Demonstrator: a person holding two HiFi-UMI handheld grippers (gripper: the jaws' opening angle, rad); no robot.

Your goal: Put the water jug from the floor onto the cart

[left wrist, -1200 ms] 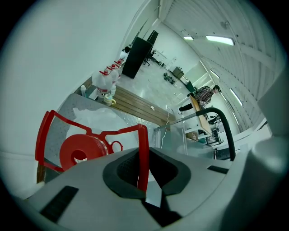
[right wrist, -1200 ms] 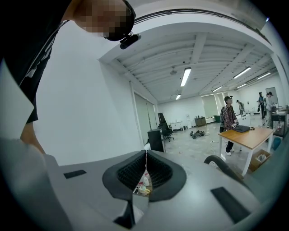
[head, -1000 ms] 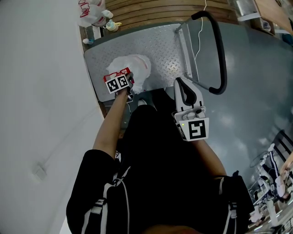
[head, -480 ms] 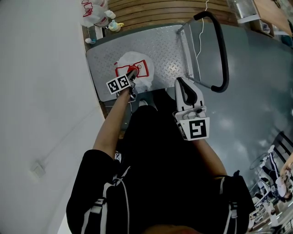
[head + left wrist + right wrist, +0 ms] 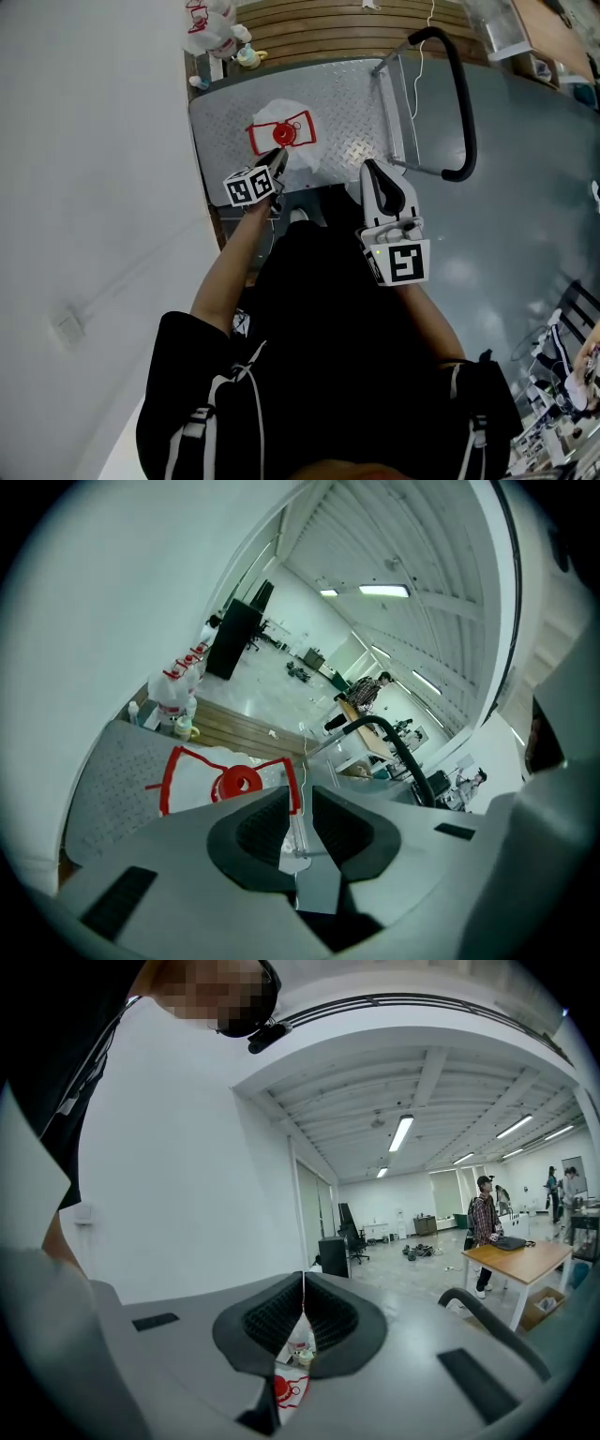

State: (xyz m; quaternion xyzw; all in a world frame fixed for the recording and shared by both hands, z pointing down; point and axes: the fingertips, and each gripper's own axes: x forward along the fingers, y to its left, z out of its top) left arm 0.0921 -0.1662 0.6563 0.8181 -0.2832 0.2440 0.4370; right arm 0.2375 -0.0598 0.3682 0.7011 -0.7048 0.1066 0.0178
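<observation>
The water jug (image 5: 281, 141), pale with a red cap and a red carry handle, stands upright on the cart's steel deck (image 5: 225, 122). My left gripper (image 5: 277, 159) hovers just above its near side; the jaws have just been opening and now stand slightly apart with nothing between them. The left gripper view looks past my left gripper (image 5: 302, 822) down onto the jug (image 5: 232, 782). My right gripper (image 5: 373, 169) is shut and empty, to the right of the jug near the cart's handle post. In the right gripper view the jug (image 5: 289, 1389) peeks out below the closed pads.
The cart's black handle (image 5: 459, 103) loops up at the deck's right end. More jugs and small bottles (image 5: 214, 33) stand by the wooden slats (image 5: 347, 19) beyond the cart. A white wall (image 5: 84, 187) runs along the left. A person (image 5: 485, 1213) stands far off by a table.
The left gripper has let go of the jug's red handle and lifted back off it; the cap and handle now show fully. The right gripper has shifted a little sideways.
</observation>
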